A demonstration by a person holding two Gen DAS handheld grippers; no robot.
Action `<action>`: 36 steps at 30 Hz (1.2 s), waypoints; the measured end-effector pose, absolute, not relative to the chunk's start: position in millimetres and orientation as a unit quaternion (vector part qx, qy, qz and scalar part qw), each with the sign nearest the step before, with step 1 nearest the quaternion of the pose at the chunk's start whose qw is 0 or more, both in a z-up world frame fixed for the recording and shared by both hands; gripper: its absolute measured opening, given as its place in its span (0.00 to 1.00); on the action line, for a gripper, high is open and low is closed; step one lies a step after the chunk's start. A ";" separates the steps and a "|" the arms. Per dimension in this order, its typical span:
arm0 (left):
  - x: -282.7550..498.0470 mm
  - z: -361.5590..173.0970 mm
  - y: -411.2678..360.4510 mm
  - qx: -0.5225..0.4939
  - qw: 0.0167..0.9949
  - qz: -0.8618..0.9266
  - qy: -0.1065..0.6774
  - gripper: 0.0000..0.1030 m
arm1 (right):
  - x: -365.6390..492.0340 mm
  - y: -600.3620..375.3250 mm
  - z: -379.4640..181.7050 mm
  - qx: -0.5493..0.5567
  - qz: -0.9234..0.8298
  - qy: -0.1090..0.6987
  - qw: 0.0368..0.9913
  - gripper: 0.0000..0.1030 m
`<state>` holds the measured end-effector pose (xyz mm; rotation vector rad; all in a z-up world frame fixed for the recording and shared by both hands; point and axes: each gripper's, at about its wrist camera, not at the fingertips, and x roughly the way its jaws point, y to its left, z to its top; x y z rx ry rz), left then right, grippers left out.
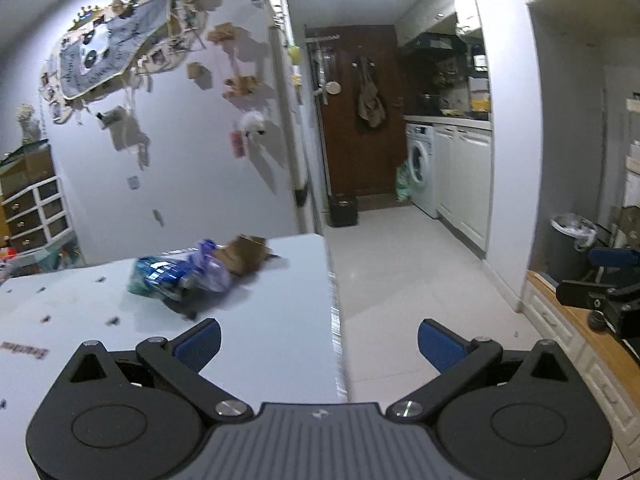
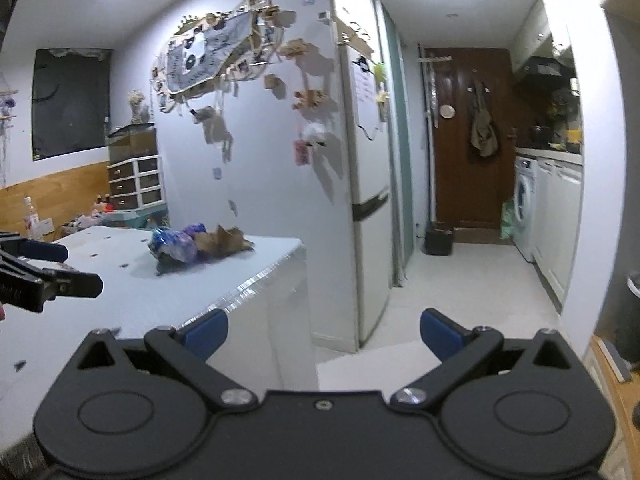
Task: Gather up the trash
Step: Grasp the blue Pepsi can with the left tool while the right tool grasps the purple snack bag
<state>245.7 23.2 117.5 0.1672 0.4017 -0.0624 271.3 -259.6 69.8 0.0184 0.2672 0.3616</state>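
Observation:
A heap of trash (image 1: 192, 270) lies on the white table (image 1: 260, 340): blue and purple plastic wrappers with crumpled brown paper (image 1: 244, 254) at its right. It also shows in the right wrist view (image 2: 192, 242). My left gripper (image 1: 319, 344) is open and empty, held over the table's right edge, short of the heap. My right gripper (image 2: 323, 332) is open and empty, off the table's right corner. A dark trash bin with a white liner (image 1: 570, 246) stands on the floor at the right.
A fridge (image 2: 360, 184) stands past the table's far end. A corridor of pale floor (image 1: 400, 264) leads to a brown door (image 1: 356, 116), a washing machine (image 1: 420, 164) and white cabinets. A wooden counter (image 1: 592, 328) runs along the right.

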 end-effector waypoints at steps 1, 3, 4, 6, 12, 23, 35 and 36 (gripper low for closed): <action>249.5 121.8 30.4 0.082 0.976 -0.026 0.200 1.00 | 275.5 -252.2 73.3 0.004 0.183 0.131 0.974 1.00; 259.4 133.1 45.9 0.080 0.976 -0.017 0.200 1.00 | 287.0 -236.9 83.6 -0.003 0.194 0.128 0.973 1.00; 265.3 139.1 53.4 0.080 0.977 -0.013 0.199 1.00 | 293.2 -228.7 89.4 -0.005 0.201 0.126 0.971 1.00; 277.6 151.3 66.3 0.081 0.977 -0.006 0.198 1.00 | 306.3 -212.5 100.8 -0.011 0.211 0.120 0.970 1.00; 319.6 189.6 107.4 0.069 0.980 0.017 0.183 1.00 | 352.4 -170.2 135.6 -0.014 0.232 0.113 0.966 1.00; 413.2 203.8 164.7 0.013 0.985 0.038 0.170 1.00 | 440.2 -83.9 176.7 -0.040 0.270 0.108 0.956 1.00; 494.2 140.2 229.9 -0.166 0.967 0.061 0.182 1.00 | 515.7 6.2 135.9 -0.047 0.296 0.162 0.940 1.00; 502.8 135.3 236.7 -0.174 0.962 0.063 0.199 1.00 | 521.5 12.4 132.0 -0.047 0.297 0.167 0.939 1.00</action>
